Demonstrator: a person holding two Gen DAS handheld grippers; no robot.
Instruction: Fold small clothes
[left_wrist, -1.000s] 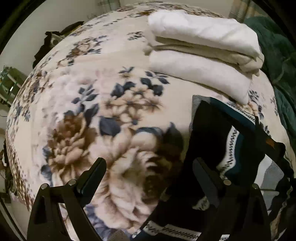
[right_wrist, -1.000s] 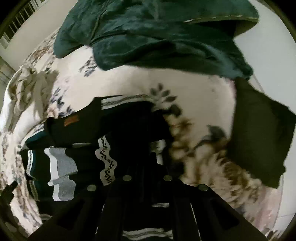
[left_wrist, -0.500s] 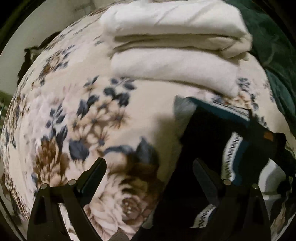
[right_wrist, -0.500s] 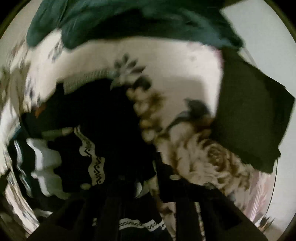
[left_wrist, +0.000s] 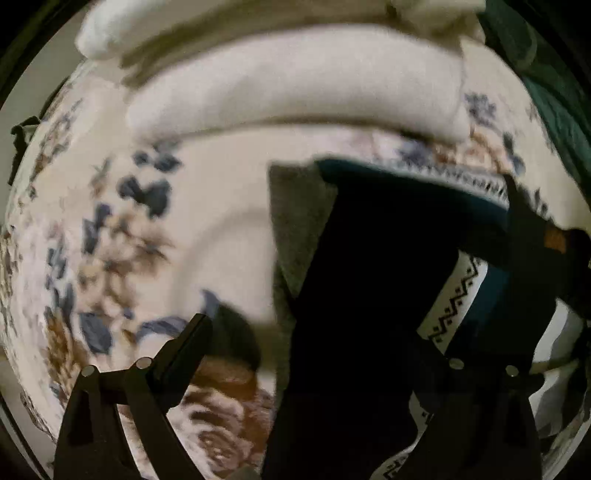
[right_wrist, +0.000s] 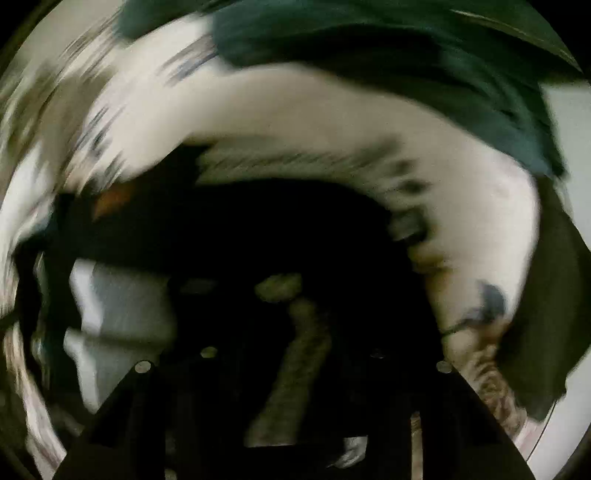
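A small dark knit garment (left_wrist: 373, 280) with white zigzag bands and teal and grey stripes lies on the floral bedspread (left_wrist: 122, 236). In the left wrist view my left gripper (left_wrist: 306, 347) is open, its left finger over the bedspread and its right finger over the garment. The right wrist view is badly blurred. The garment (right_wrist: 258, 236) fills its middle there, with an orange label at the upper left. My right gripper (right_wrist: 291, 365) is dark against the garment and its jaws cannot be made out.
A stack of folded white cloths (left_wrist: 295, 85) lies just beyond the garment. A dark green blanket (right_wrist: 388, 74) is heaped at the far side. A folded dark cloth (right_wrist: 550, 310) lies at the right near the bed edge.
Both grippers have moved forward over the bed. The white stack has come much closer in the left view. The right view has swung and the garment now fills more of it.
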